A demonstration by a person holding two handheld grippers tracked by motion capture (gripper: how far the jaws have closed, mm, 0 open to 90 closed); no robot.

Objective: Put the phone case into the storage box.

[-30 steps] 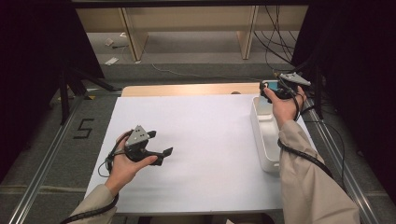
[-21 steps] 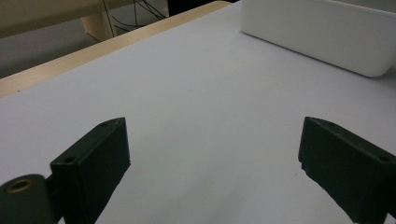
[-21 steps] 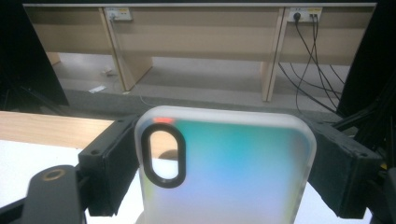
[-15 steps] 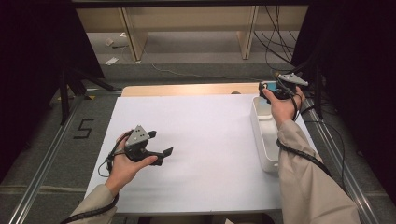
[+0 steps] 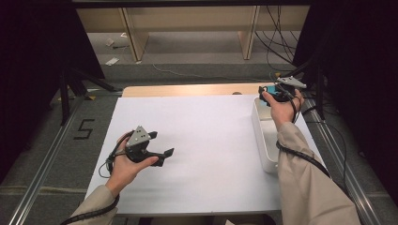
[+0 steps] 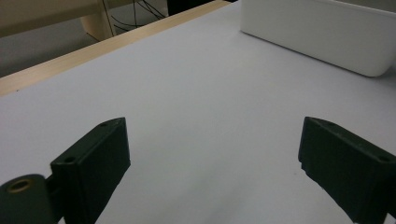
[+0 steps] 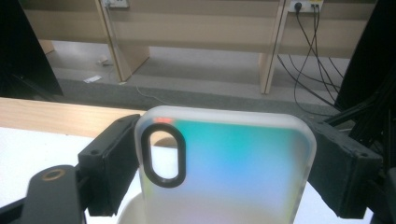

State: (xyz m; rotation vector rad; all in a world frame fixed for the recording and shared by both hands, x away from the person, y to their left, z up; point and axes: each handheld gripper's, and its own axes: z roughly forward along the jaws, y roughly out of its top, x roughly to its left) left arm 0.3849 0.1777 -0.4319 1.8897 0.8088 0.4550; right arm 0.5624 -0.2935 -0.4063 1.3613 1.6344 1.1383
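My right gripper (image 5: 268, 93) is held above the far end of the white bin (image 5: 263, 140), shut on a translucent phone case (image 7: 229, 168) with a teal-to-pale tint and an oval camera cutout. The case (image 5: 274, 90) stands upright between the two black jaws, which press on its long sides. My left gripper (image 5: 165, 157) hovers low over the white sheet (image 5: 211, 136) at the left. It is open, and in the left gripper view only bare sheet lies between its jaws (image 6: 210, 154).
The long white bin (image 6: 327, 37) lies along the right edge of the sheet. A strip of wooden table edge (image 5: 187, 90) runs behind the sheet. Beyond it are the floor, wooden furniture legs and cables. Dark frames flank the table.
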